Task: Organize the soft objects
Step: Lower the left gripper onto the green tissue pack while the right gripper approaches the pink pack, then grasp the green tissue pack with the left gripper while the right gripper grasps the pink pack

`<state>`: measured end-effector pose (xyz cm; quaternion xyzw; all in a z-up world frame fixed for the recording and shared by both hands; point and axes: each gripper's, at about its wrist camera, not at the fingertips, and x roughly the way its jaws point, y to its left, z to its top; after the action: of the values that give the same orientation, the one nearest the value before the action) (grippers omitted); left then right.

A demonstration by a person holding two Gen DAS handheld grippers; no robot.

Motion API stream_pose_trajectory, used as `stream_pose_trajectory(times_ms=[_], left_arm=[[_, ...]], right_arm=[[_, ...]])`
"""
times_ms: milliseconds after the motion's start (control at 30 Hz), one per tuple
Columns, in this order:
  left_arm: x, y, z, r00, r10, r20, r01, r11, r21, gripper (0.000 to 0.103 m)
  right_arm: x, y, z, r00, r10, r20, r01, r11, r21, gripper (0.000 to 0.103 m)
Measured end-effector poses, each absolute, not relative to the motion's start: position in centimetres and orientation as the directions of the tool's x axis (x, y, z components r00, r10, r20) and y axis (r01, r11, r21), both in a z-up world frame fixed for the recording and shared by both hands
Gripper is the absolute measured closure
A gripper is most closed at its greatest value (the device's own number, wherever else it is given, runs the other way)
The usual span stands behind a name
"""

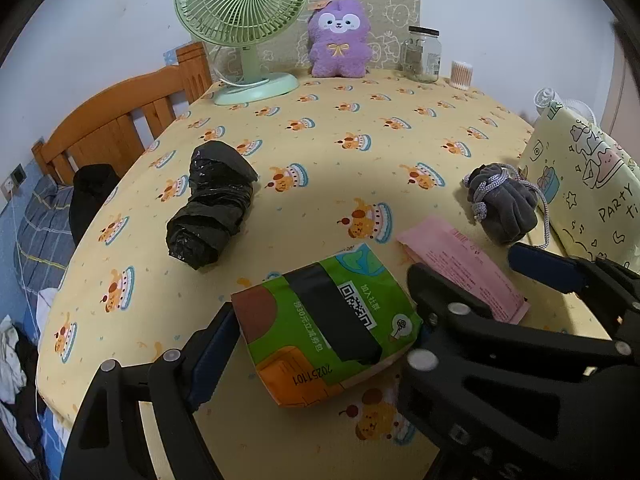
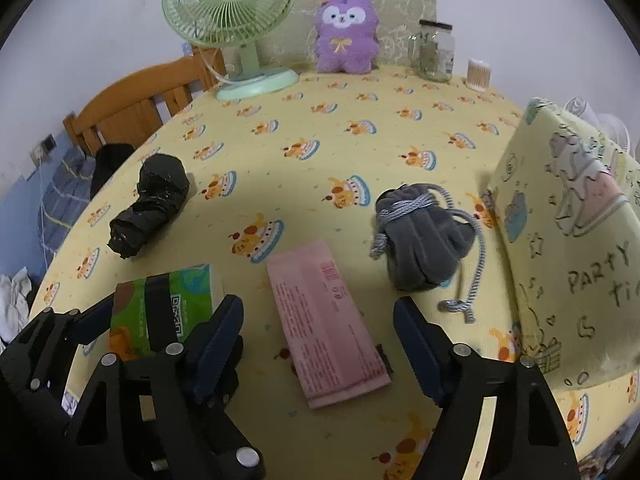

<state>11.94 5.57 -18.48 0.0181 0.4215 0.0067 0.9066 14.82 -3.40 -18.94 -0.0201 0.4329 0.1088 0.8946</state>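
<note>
Left gripper (image 1: 324,328): jaws spread on either side of the green pack (image 1: 328,324); whether the pads press it cannot be told. It also shows at the lower left of the right wrist view (image 2: 156,320).
Right gripper (image 2: 318,332): jaws wide apart, straddling the pink pack (image 2: 326,324) without touching it.
Green pack: near the front edge of the tabletop (image 1: 360,128), left of the pink pack; seen again from the right wrist (image 2: 160,304).
Pink pack: flat on the cloth near the front edge, between the green pack and the grey pouch (image 2: 424,244); in the left view it lies just right of the green one (image 1: 464,268).
Grey pouch: right side, tied with a pale cord, just beside the cushion (image 2: 568,240); also in the left view (image 1: 504,204).
Black bag (image 1: 212,216): rolled up, near the left edge, well apart from the packs (image 2: 148,208).
Cushion: propped along the right edge (image 1: 584,184).
Back edge: fan (image 1: 244,28) toward the left corner, purple plush (image 1: 340,40) in the middle, jar (image 1: 422,54) and swab tub (image 1: 461,75) toward the right.
Bed frame (image 1: 116,120): wooden, beyond the left edge.
</note>
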Motion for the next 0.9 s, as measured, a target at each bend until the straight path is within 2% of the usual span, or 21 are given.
stream_pose_trajectory(times_ms=[167, 300, 500, 900], left_arm=[[12.4, 5.5, -18.5, 0.642, 0.015, -0.767, 0.017, 0.999, 0.033, 0.017], [13.1, 5.7, -18.6, 0.636, -0.008, -0.772, 0.020, 1.000, 0.007, 0.017], [13.8, 5.6, -18.6, 0.638, -0.023, -0.769, 0.028, 1.000, -0.008, 0.017], [13.2, 5.2, -17.3, 0.645, -0.058, -0.762, 0.040, 0.998, -0.043, 0.018]], right_arm=[[15.7, -3.1, -19.3, 0.594, 0.173, -0.786, -0.210, 0.976, 0.056, 0.034], [16.6, -2.5, -19.3, 0.591, 0.166, -0.790, -0.235, 0.971, 0.028, 0.057], [17.1, -2.7, -19.3, 0.599, 0.156, -0.786, -0.218, 0.976, 0.028, 0.062], [16.5, -3.3, -17.9, 0.603, 0.180, -0.777, -0.226, 0.973, 0.050, 0.063]])
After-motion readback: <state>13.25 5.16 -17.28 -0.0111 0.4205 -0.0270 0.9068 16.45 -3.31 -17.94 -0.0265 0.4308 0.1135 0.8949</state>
